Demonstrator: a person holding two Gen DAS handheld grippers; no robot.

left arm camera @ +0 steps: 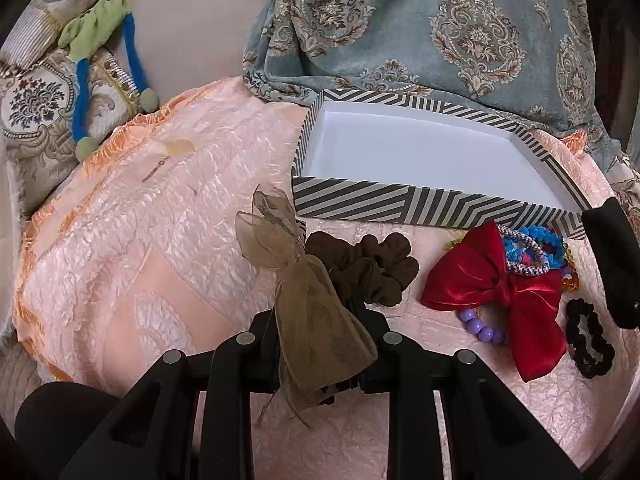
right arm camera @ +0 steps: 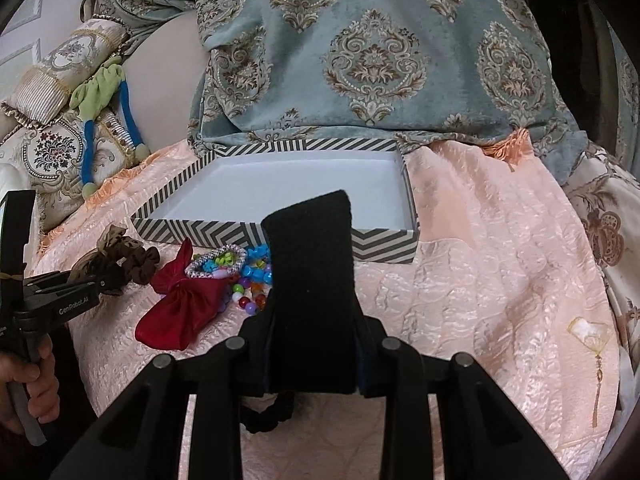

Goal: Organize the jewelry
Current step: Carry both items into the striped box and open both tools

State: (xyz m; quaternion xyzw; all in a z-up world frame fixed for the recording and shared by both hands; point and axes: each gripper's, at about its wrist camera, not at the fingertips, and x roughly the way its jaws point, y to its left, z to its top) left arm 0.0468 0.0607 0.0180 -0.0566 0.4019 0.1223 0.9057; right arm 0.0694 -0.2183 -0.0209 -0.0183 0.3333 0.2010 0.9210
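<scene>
In the left wrist view the left gripper (left arm camera: 320, 344) has its jaws closed on a sheer brown organza bow (left arm camera: 308, 300) beside a brown scrunchie (left arm camera: 372, 266), red satin bow (left arm camera: 496, 292) and striped box (left arm camera: 400, 200) on the bed's peach coverlet (left arm camera: 140, 260), while in the right wrist view the right gripper (right arm camera: 312, 320) has its jaws clamped on a black scrunchie (right arm camera: 268, 416), its black pads hiding part of the bead bracelets (right arm camera: 240, 272).

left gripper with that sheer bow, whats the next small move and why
Probably carry it forward and to the right over the striped box, then open. The left gripper is shut on the sheer brown bow, lifted in front of the brown scrunchie, and the box's white inside shows nothing in it yet.
</scene>
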